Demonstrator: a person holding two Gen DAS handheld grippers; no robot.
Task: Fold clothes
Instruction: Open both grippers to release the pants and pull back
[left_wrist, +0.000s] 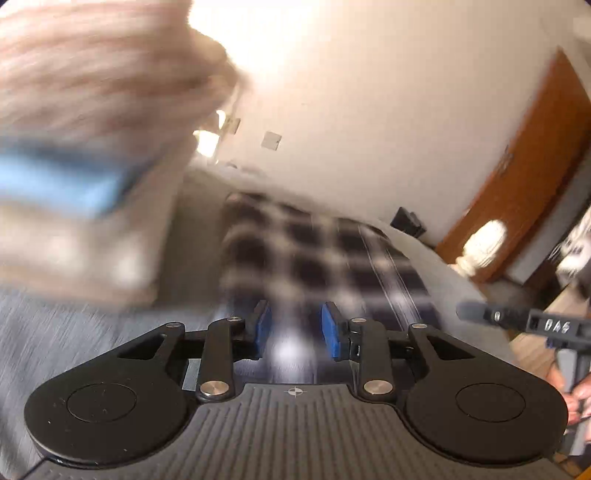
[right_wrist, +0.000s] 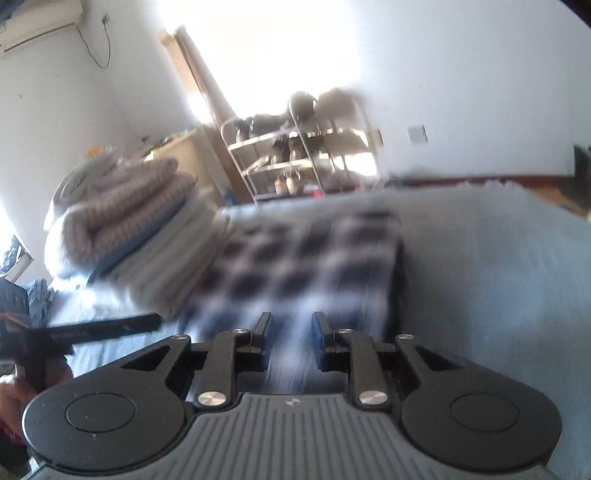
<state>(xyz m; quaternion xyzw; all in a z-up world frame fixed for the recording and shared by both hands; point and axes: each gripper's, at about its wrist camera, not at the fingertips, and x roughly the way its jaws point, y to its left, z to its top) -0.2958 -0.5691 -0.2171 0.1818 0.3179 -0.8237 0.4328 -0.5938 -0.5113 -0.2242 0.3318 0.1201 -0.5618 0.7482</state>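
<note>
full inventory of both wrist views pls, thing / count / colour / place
checked garment: 1, dark and white plaid, folded flat on the bed ahead of both grippers
folded stack: 1 pile, beige knits, blue and white layers, on the bed left of the plaid
bed: 1, pale blue-grey cover, under everything
metal rack: 1, chrome, by the window past the bed
door: 1, orange-brown wood, far right wall
wall plate: 1, white, far wall
air conditioner: 1, white, top left wall
left gripper: black, blue pads, jaws apart, empty
right gripper: black, blue pads, jaws apart, empty
</note>
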